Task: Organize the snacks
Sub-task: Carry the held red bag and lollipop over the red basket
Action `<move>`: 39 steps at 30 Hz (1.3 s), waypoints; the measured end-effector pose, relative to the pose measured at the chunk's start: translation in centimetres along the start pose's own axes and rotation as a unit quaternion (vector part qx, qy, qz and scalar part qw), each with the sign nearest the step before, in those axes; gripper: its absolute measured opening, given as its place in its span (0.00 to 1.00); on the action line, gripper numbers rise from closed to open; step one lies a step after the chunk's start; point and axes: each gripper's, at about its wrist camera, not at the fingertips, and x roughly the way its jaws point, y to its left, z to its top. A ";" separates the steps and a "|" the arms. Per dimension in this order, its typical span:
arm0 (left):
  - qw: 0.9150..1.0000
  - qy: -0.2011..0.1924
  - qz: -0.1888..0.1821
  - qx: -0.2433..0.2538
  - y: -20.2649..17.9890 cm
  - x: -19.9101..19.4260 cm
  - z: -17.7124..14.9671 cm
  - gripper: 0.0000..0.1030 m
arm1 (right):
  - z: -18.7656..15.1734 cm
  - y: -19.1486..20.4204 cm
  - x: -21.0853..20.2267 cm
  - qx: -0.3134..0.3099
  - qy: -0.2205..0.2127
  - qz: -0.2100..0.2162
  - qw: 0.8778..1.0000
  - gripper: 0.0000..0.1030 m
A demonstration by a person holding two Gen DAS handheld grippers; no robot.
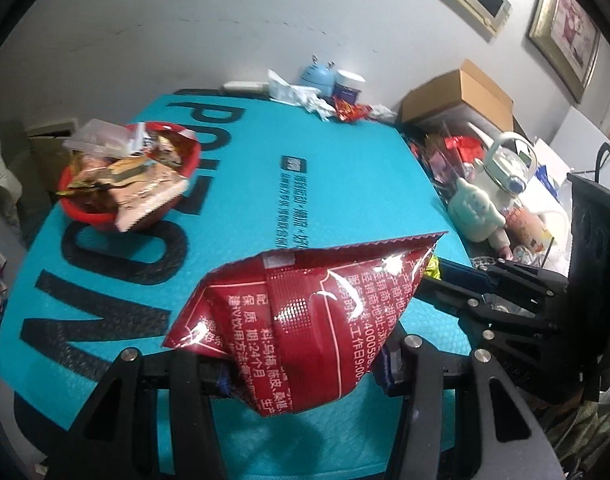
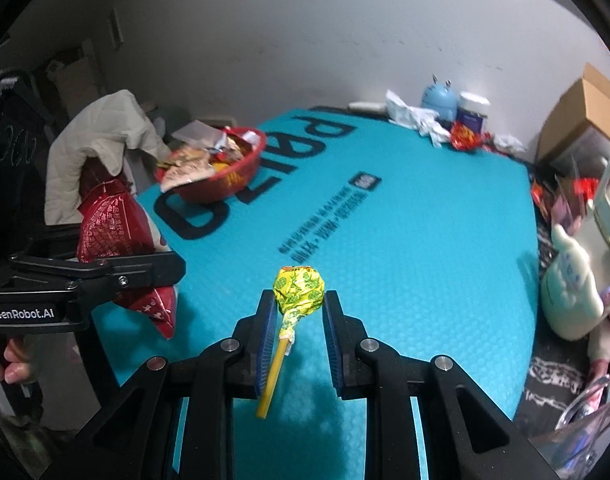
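My left gripper (image 1: 303, 374) is shut on a shiny red snack packet (image 1: 305, 312) with white print, held above the teal mat (image 1: 325, 184). The right wrist view shows the same packet (image 2: 113, 224) at the left, in the left gripper (image 2: 145, 268). My right gripper (image 2: 301, 300) is shut on a lollipop (image 2: 299, 290) in a yellow-green wrapper, its yellow stick slanting down between the blue pads. A red bowl (image 1: 85, 208) piled with snack packets sits at the mat's far left, the same red bowl (image 2: 233, 184) appearing in the right wrist view. The right gripper (image 1: 465, 276) shows at the right.
A blue round gadget (image 2: 439, 100), a white jar (image 2: 471, 110) and crumpled wrappers (image 2: 465, 138) crowd the mat's far edge. A cardboard box (image 1: 461, 96), a cream plush toy (image 2: 569, 300) and a kettle (image 1: 505, 168) line the right side. A pale jacket (image 2: 93, 144) hangs at left.
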 end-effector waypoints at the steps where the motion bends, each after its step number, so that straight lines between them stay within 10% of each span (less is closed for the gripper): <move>1: 1.000 -0.003 0.001 -0.002 0.2 -0.3 0.0 0.49 | 0.1 0.2 -0.1 -0.002 -0.002 0.002 1.000 0.22; 39: 0.994 -0.067 0.075 -0.039 13.6 -1.1 10.6 0.49 | 15.5 7.5 9.1 -0.110 -0.040 0.067 0.991 0.22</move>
